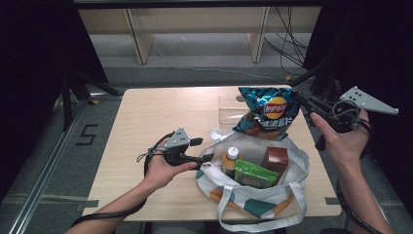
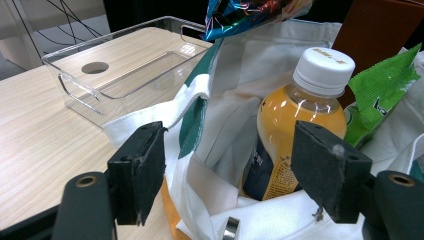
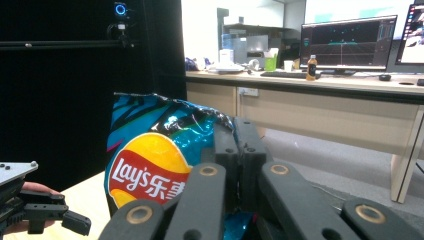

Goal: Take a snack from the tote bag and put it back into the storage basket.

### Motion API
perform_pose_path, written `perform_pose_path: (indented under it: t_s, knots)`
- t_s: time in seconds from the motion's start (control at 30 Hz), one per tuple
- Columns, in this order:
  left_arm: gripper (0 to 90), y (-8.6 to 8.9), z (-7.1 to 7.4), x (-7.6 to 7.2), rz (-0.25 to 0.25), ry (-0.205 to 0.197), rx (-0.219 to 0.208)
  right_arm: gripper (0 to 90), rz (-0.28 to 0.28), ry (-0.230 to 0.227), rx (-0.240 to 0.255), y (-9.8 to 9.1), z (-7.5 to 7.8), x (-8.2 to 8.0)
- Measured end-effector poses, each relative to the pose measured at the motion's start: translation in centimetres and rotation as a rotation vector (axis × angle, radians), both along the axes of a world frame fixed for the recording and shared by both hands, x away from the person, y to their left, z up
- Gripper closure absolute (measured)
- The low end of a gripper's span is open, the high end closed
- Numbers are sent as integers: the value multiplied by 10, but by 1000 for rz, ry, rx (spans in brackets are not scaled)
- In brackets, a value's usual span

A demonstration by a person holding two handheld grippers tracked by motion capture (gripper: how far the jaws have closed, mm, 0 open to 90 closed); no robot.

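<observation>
The right claw (image 1: 298,97) is pinching a chip bag (image 1: 267,113) above the tote (image 1: 292,161), so it should clear the rim fully while the open left claw (image 1: 204,150) steadies the tote beside it.

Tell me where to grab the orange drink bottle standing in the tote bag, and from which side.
Grip the orange drink bottle just below its white cap, coming from above. It stands upright in the tote bag with fabric folds and a green packet crowding its lower body, so probably only the top is free. The open left gripper already faces it.
</observation>
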State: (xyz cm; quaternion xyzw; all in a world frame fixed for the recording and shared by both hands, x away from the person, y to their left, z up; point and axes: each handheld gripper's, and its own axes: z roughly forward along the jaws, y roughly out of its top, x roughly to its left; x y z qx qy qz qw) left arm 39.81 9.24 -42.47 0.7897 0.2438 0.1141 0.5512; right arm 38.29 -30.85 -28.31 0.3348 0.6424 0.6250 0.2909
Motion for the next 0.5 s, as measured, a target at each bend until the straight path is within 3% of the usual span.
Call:
perform_pose_path:
  t_s: [0.27, 0.5]
  knots:
    - [294, 0, 0, 1, -8, -5, 2, 900, -9, 11, 5, -1, 4, -1]
    - [294, 0, 0, 0, -2, -5, 5, 900, -12, -13, 14, -2, 10, 2]
